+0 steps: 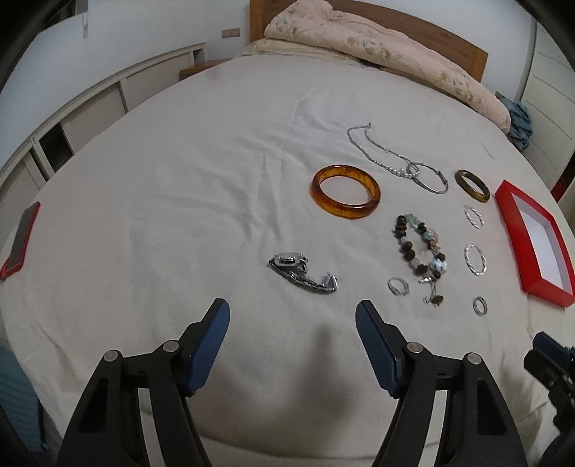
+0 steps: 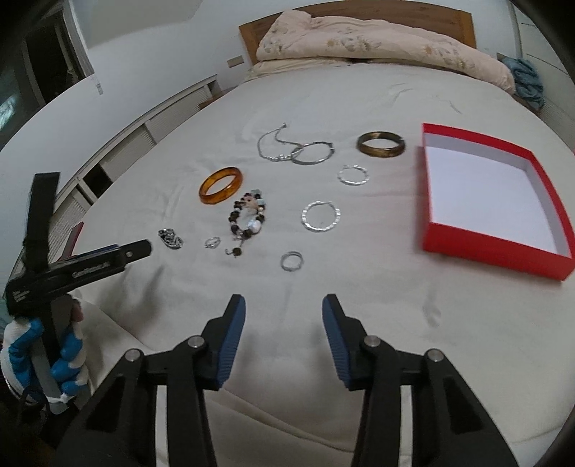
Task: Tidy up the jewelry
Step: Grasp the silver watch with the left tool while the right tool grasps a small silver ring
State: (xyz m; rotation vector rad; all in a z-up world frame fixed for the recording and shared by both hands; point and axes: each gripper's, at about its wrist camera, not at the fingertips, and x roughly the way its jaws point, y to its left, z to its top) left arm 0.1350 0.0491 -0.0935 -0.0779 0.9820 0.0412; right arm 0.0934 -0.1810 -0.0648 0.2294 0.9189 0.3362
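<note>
Jewelry lies spread on a white bed sheet. An amber bangle (image 1: 345, 197) (image 2: 221, 185), a silver watch (image 1: 303, 272) (image 2: 171, 238), a beaded bracelet (image 1: 421, 248) (image 2: 248, 215), a silver chain necklace (image 1: 377, 151) (image 2: 275, 147), a brown bangle (image 1: 472, 185) (image 2: 381, 143), silver hoops (image 2: 321, 215) and small rings (image 2: 291, 260) show. An empty red box (image 1: 532, 244) (image 2: 492, 195) sits to the right. My left gripper (image 1: 291, 319) is open, just short of the watch. My right gripper (image 2: 284, 312) is open, just short of a small ring.
A red box lid (image 1: 19, 239) lies at the bed's left edge. A folded floral quilt (image 1: 377, 46) and wooden headboard (image 2: 463, 21) are at the far end. White cabinets (image 1: 90, 104) run along the left. A blue cloth (image 2: 524, 82) lies at far right.
</note>
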